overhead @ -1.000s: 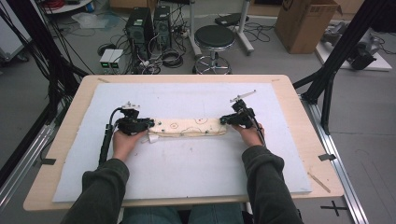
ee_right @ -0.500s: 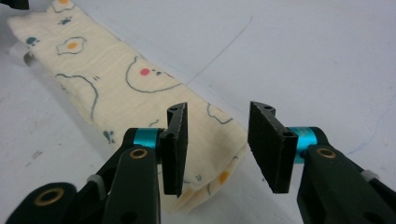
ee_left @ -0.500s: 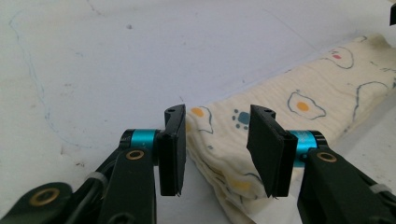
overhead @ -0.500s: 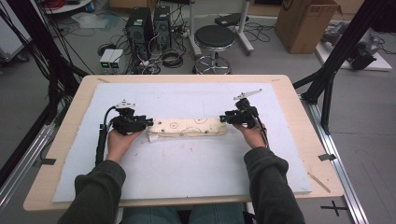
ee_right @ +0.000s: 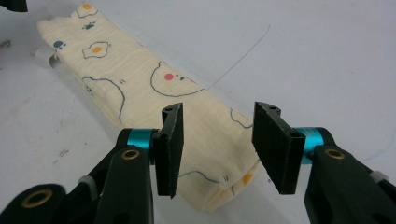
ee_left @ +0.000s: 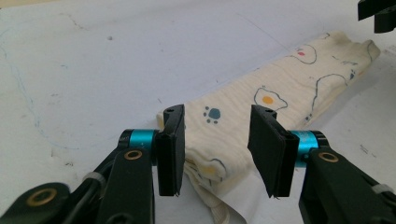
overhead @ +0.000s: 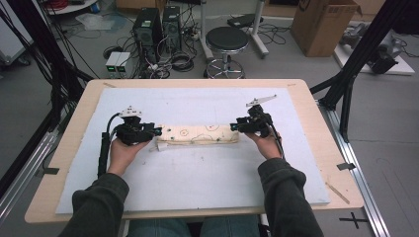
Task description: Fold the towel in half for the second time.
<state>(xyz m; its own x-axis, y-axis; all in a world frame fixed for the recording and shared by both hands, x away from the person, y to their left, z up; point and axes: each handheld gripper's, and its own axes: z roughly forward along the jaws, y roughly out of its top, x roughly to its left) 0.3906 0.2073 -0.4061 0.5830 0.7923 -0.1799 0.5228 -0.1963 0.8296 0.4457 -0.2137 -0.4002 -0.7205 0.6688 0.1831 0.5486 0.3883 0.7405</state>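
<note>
A cream cloth [overhead: 197,134] printed with eggs and paw marks lies folded into a long strip on the white mat [overhead: 197,182]. My left gripper [overhead: 157,132] hovers at its left end, jaws apart. In the left gripper view the cloth [ee_left: 280,93] runs under and between the left gripper [ee_left: 217,114], untouched by the pads. My right gripper [overhead: 234,126] hangs over the right end. In the right gripper view the right gripper [ee_right: 217,114] straddles the cloth [ee_right: 140,79] without pressing it. Both pairs of jaws have just been opening.
The mat covers a wooden table [overhead: 316,113]. Beyond the far edge, on the floor, stand a round stool [overhead: 226,42], computer towers [overhead: 157,27] with cables and a cardboard box [overhead: 323,24]. Black frame posts [overhead: 353,64] rise at both sides.
Both grippers have let go of the cloth's ends, opened and lifted a little. The cloth has stayed flat on the mat.
</note>
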